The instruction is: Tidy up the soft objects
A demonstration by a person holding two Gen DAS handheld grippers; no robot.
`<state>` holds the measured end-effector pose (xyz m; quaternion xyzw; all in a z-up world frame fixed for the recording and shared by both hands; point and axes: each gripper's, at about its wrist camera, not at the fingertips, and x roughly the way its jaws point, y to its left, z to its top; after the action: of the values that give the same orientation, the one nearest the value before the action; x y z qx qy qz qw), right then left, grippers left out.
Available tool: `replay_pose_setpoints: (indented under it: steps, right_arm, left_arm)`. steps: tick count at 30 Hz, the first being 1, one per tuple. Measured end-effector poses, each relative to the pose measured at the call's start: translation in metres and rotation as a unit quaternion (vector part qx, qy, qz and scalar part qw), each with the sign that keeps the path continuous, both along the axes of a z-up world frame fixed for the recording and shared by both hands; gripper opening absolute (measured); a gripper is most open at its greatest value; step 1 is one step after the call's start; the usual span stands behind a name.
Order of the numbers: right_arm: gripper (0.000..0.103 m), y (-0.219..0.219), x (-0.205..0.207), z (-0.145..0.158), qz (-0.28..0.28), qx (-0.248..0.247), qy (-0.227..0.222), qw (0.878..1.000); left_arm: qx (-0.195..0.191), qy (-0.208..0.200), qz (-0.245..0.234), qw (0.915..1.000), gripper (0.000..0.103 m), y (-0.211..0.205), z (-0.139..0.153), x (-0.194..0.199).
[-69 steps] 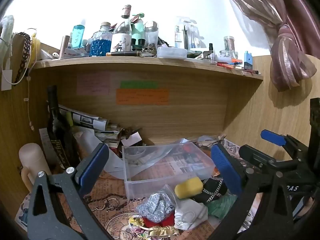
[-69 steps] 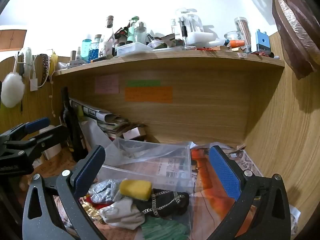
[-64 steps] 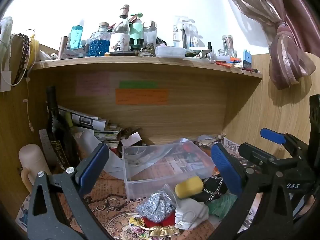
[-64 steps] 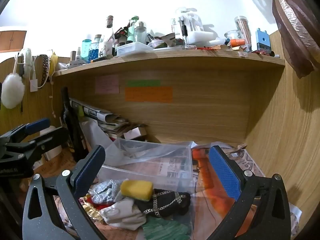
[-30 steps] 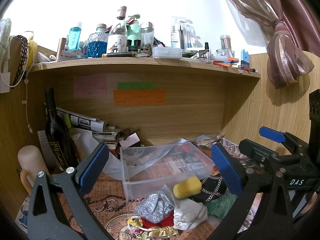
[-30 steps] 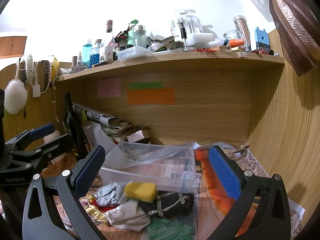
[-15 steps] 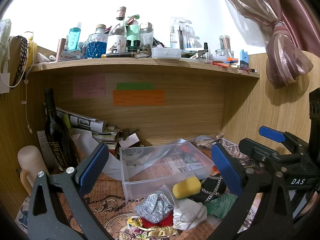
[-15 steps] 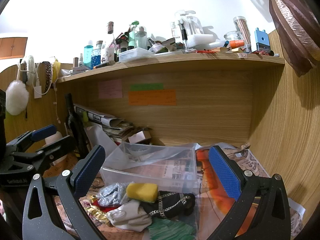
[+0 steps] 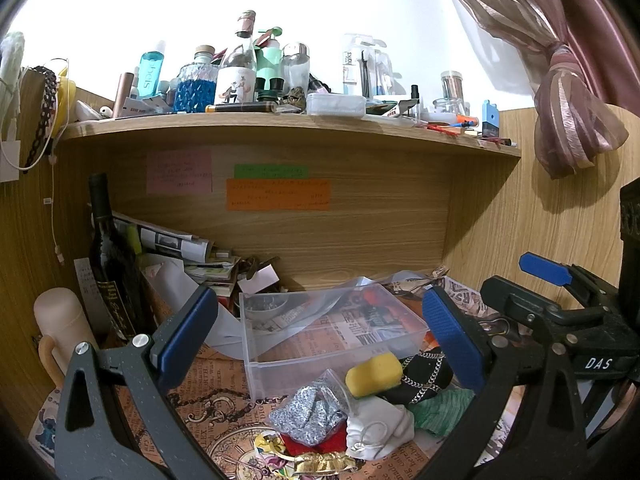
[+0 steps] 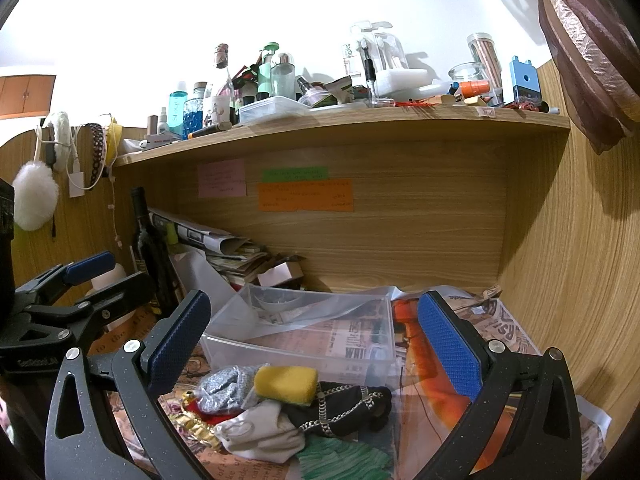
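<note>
- The left claw is released, with its blue pads wide apart and nothing between them; it hovers above the tabletop.
- The right claw is likewise released and empty, held beside the left one.
- The soft objects lie in a heap at the near edge of the clear plastic bin: a yellow sponge, a white cloth, a silver crinkled bag, a black pouch with a chain and a green cloth.
- The sponge rests on top of the heap, touching the black pouch.
- The bin holds a loose plastic sheet and printed paper; its rim stands open upward.
- Open room is bounded by the wooden back panel, the right side wall and the shelf overhead.
- A dark bottle and stacked papers crowd the left rear corner.
- The lower part of the heap is cut off by the frame and partly hidden by claw fingers.
</note>
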<state>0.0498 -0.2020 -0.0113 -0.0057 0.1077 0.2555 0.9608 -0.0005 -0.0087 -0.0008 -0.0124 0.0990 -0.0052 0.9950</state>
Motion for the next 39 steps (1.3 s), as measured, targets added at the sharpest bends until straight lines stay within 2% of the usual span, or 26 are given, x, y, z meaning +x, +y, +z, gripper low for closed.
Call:
replay_pose_setpoints:
  steps: [17,22,27,30,36,37,39]
  right_arm:
    - [0.103,0.003,-0.001,-0.001,-0.001,0.010,0.009,1.000]
    - [0.103,0.004,-0.002,-0.003,-0.002,0.009,0.012,1.000]
    - [0.103,0.004,0.004,-0.008,-0.006,0.008,0.028,1.000]
    - [0.103,0.000,0.011,-0.016,-0.011,0.005,0.044,0.999]
    - [0.103,-0.006,0.031,-0.046,-0.012,-0.018,0.102,0.995]
    - [0.103,-0.008,0.035,-0.052,-0.013,-0.023,0.112,0.993]
    - [0.103,-0.010,0.040,-0.064,-0.015,-0.030,0.132,0.991]
  left_arm:
    - [-0.001,0.001,0.000,1.0000,0.103,-0.001,0.000,0.000]
    - [-0.004,0.013,-0.005,0.9999,0.103,-0.003,-0.006,0.004]
    - [-0.012,0.044,-0.019,0.9988,0.103,-0.001,-0.018,0.018]
    - [-0.018,0.078,-0.038,0.9961,0.103,-0.003,-0.031,0.030]
    - [-0.030,0.143,-0.055,0.9878,0.103,-0.008,-0.065,0.054]
    - [-0.033,0.150,-0.058,0.9864,0.101,-0.009,-0.069,0.058]
    - [-0.035,0.170,-0.066,0.9826,0.086,-0.012,-0.079,0.066]
